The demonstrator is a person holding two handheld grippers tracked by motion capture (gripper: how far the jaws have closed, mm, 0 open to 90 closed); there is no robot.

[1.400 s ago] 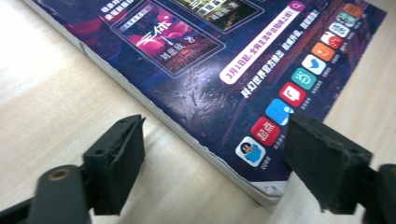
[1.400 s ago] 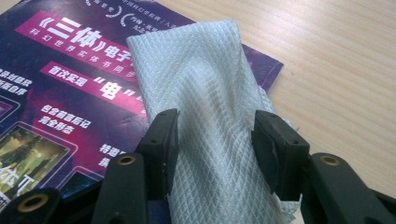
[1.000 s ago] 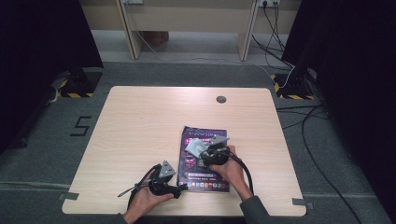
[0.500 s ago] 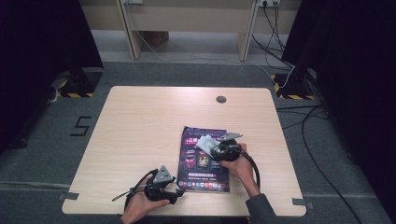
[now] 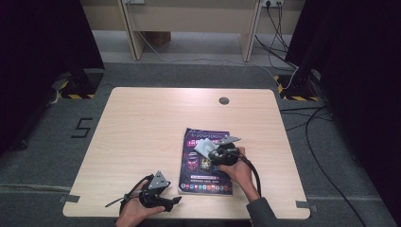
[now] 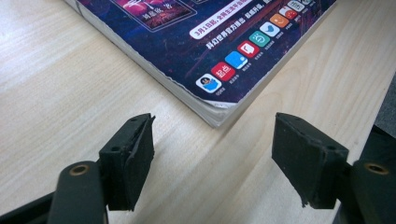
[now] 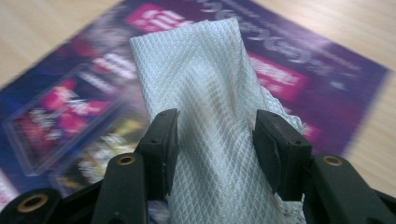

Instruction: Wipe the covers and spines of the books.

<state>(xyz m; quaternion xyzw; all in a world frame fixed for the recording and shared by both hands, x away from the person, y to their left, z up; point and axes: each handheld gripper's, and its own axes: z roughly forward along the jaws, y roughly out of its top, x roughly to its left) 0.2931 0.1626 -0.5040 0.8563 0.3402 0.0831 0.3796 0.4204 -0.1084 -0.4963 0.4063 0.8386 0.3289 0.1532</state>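
Note:
A purple magazine [image 5: 206, 166] lies flat on the wooden table [image 5: 142, 127], right of centre near the front. A folded white woven cloth [image 5: 203, 146] rests on its cover. My right gripper [image 5: 211, 151] is shut on that cloth [image 7: 210, 93], a pad pressing on each side of the fold, low over the magazine [image 7: 74, 107]. My left gripper [image 5: 174, 200] sits by the table's front edge, left of the magazine's near corner [image 6: 212, 100]. Its jaws have just been opening and stand open [image 6: 214, 140] with nothing between them but bare table.
A round cable hole [image 5: 223, 100] sits near the table's far edge. The front edge of the table runs close beside my left gripper. Cables [image 5: 302, 123] trail over the grey floor at the right, and desk legs [image 5: 130, 28] stand behind the table.
My left gripper has drawn back a little toward the table's front edge and to the left. The right gripper has stayed on the cloth, nearly still.

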